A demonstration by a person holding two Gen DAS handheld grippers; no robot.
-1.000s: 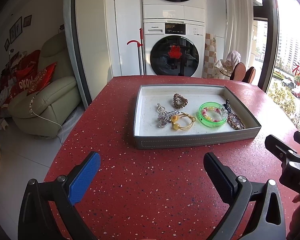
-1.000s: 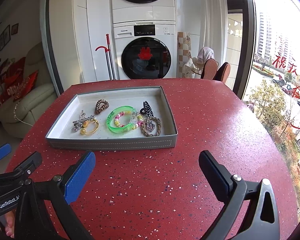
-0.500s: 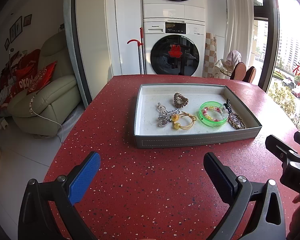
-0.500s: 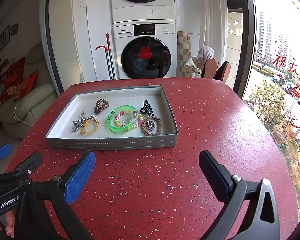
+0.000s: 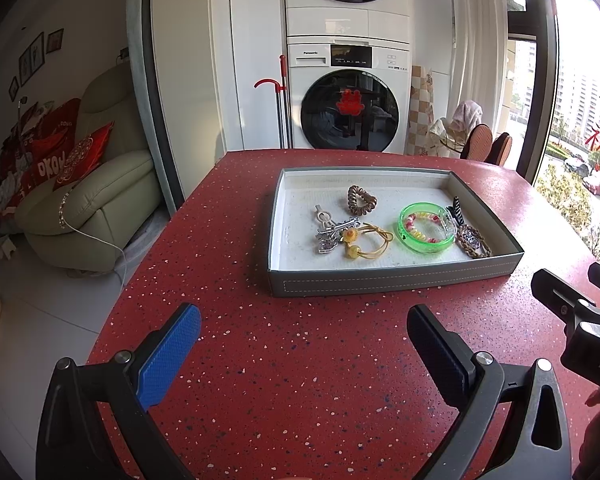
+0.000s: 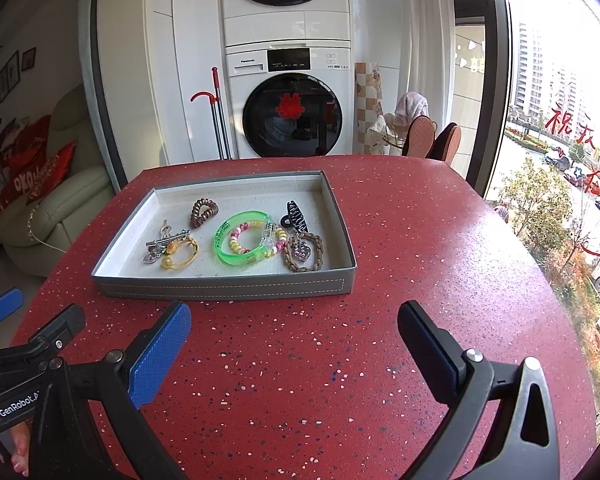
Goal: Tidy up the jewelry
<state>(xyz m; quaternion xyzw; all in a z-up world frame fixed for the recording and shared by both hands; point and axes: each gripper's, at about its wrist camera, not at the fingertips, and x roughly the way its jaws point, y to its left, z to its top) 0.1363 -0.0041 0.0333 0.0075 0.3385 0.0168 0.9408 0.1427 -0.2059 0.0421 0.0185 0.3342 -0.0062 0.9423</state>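
A grey tray (image 5: pixel 392 280) (image 6: pixel 228 286) sits on the red speckled table. In it lie a brown spiral hair tie (image 5: pixel 362 199) (image 6: pixel 204 211), a silver clip (image 5: pixel 332 232) (image 6: pixel 165 240), a yellow hair tie (image 5: pixel 370 240) (image 6: pixel 180 254), a green bangle (image 5: pixel 426 228) (image 6: pixel 244 238) around a bead bracelet (image 6: pixel 256 236), a black claw clip (image 5: pixel 456 209) (image 6: pixel 294 216) and a brown braided bracelet (image 5: pixel 474 242) (image 6: pixel 304 252). My left gripper (image 5: pixel 304 328) and right gripper (image 6: pixel 294 324) are both open and empty, above the table just in front of the tray.
The table's left edge (image 5: pixel 148 252) drops to the floor beside a cream sofa (image 5: pixel 88 200). A washer and dryer stack (image 5: pixel 348 100) stands behind the table. A window (image 6: pixel 560 140) is on the right. The right gripper's body shows at the left view's right edge (image 5: pixel 580 320).
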